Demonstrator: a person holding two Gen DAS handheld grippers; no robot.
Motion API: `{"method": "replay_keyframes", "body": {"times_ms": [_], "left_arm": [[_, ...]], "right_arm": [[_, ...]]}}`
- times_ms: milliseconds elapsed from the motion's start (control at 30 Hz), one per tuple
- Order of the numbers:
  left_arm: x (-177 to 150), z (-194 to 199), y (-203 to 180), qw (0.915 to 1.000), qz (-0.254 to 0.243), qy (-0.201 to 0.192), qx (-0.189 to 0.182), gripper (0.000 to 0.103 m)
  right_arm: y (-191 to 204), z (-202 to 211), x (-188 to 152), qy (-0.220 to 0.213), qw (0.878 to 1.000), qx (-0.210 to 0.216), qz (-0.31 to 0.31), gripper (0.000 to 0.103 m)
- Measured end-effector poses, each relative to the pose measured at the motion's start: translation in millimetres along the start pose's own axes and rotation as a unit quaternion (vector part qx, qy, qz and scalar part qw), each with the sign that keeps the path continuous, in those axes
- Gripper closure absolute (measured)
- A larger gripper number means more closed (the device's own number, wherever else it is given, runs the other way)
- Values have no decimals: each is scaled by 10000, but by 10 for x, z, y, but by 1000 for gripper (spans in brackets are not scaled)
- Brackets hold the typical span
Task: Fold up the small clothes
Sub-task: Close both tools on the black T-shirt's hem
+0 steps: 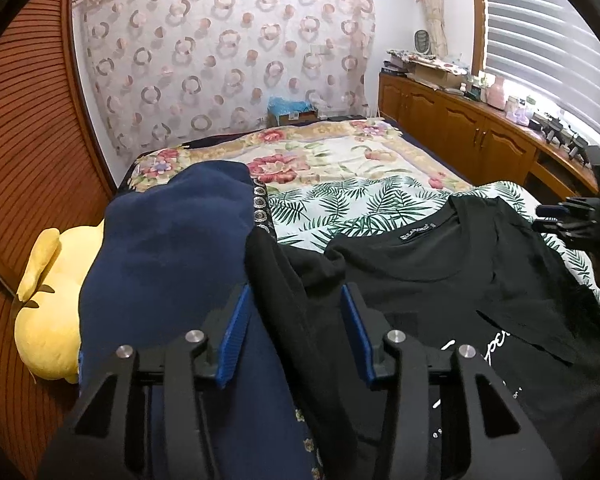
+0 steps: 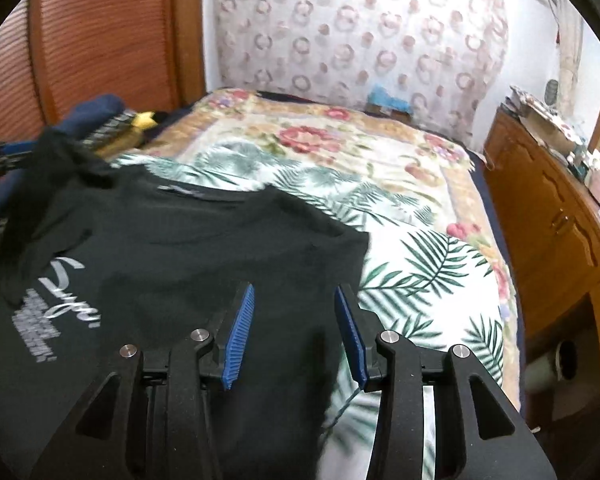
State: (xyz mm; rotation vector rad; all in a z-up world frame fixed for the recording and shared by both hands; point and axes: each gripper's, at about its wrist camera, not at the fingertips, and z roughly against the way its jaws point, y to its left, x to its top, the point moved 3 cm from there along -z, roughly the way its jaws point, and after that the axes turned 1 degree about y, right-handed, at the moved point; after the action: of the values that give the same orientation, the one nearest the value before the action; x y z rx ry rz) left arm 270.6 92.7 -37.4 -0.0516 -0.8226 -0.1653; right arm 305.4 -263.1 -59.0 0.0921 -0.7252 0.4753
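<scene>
Black T-shirt (image 1: 440, 264) flat on bed (image 1: 340, 160) — left gripper (image 1: 296, 328) jaws apart around its sleeve, not pinching; right gripper (image 2: 295, 328) jaws released over shirt edge.

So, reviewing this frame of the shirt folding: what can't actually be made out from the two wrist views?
- Black T-shirt hem: cut off by the bottom edge and gripper bodies in both views.
- Small print under the white script: motion-blurred in the right wrist view, clipped in the left.
- Neck label wording: too small.
- Yellow plush: partly hidden behind the navy garment.
- Left gripper: whether its pads press the black sleeve lying between them.
</scene>
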Motion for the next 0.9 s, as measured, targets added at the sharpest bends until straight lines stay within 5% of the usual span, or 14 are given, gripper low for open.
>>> {"method": "replay_keyframes", "body": {"times_ms": [133, 200, 267, 633, 700, 733, 833, 900], "left_arm": [[61, -77, -15, 10000, -56, 38, 25, 61], [85, -94, -37, 9999, -93, 45, 5, 82], [94, -108, -48, 9999, -115, 72, -39, 87], [60, -208, 11, 9997, -29, 251, 48, 88], [56, -205, -1, 9997, -70, 212, -58, 96], [53, -202, -24, 9996, -101, 212, -151, 103], [55, -81, -143, 9995, -201, 14, -238, 102], [63, 45, -215, 9991, -209, -138, -351, 102]], "right_arm": [[-202, -327, 24, 224, 9996, -148, -80, 60], [-302, -454, 31, 329, 9991, -187, -174, 59], [-420, -575, 55, 401, 9985, -183, -325, 57], [-395, -673, 141, 499, 9981, 251, -274, 53], [-378, -688, 158, 504, 9979, 324, -241, 59], [-365, -690, 165, 497, 9977, 409, -228, 68], [-312, -690, 187, 490, 9966, 633, -169, 99], [-307, -637, 201, 363, 9977, 529, -214, 99]]}}
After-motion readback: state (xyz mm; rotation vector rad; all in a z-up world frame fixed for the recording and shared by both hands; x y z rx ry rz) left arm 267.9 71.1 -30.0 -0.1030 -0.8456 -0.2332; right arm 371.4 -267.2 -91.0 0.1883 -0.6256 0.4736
